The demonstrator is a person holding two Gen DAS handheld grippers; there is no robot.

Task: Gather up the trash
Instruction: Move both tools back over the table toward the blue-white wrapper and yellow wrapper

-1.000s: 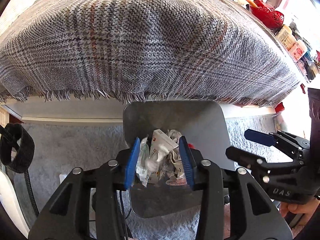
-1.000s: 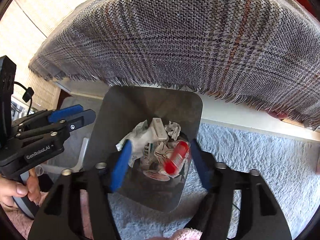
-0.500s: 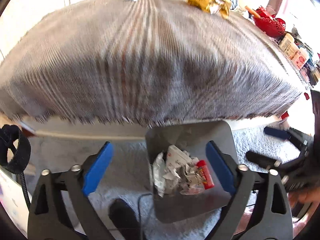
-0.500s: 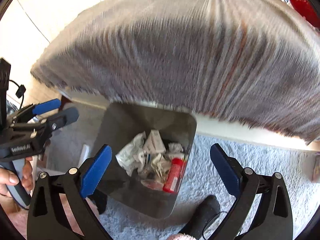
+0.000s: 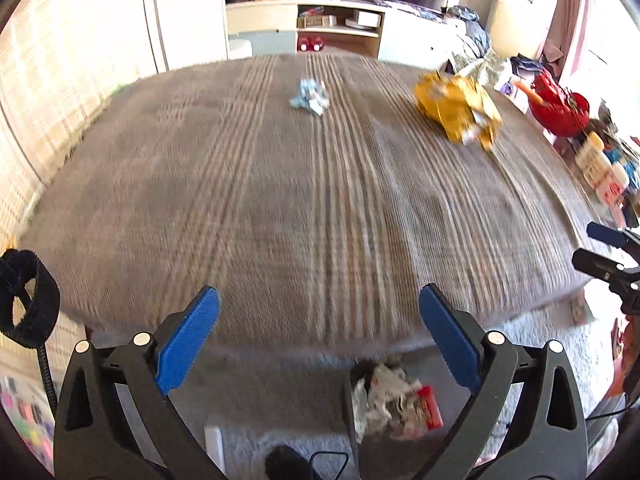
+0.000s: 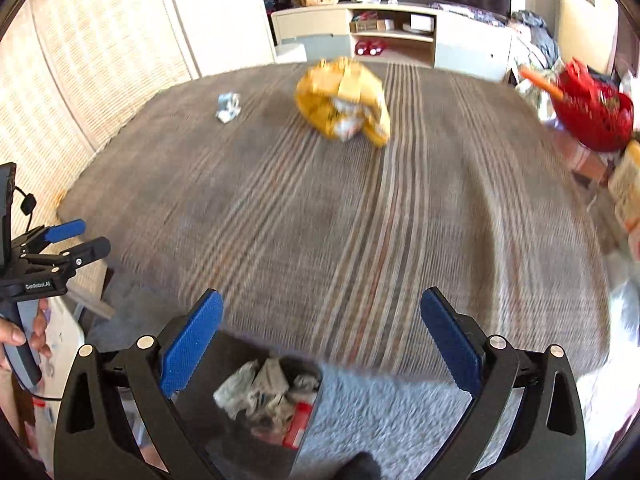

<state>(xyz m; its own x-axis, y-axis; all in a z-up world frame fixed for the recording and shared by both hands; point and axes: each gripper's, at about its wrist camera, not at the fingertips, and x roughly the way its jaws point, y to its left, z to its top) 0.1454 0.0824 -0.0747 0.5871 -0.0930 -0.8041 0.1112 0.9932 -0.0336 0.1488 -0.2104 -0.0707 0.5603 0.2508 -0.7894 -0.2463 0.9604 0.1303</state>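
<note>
A crumpled yellow wrapper (image 5: pixel 460 110) lies far right on the plaid-covered table (image 5: pixel 300 208); it also shows in the right wrist view (image 6: pixel 344 100). A small pale blue crumpled scrap (image 5: pixel 310 96) lies at the far middle and shows in the right wrist view (image 6: pixel 229 107). A grey bin (image 5: pixel 394 408) full of paper and a red tube stands on the rug below the table's near edge; it also shows in the right wrist view (image 6: pixel 264 400). My left gripper (image 5: pixel 318 340) is open and empty. My right gripper (image 6: pixel 322 340) is open and empty. Both are above the near edge.
A red basket (image 6: pixel 596 116) and several bottles (image 5: pixel 600 168) stand off the table's right side. A low shelf unit (image 5: pixel 340 28) stands beyond the table. Grey rug (image 6: pixel 380 412) covers the floor around the bin.
Both grippers have opened wide, dropped their trash into the bin, and tilted up from the bin to face across the table. The red tube now lies in the bin.
</note>
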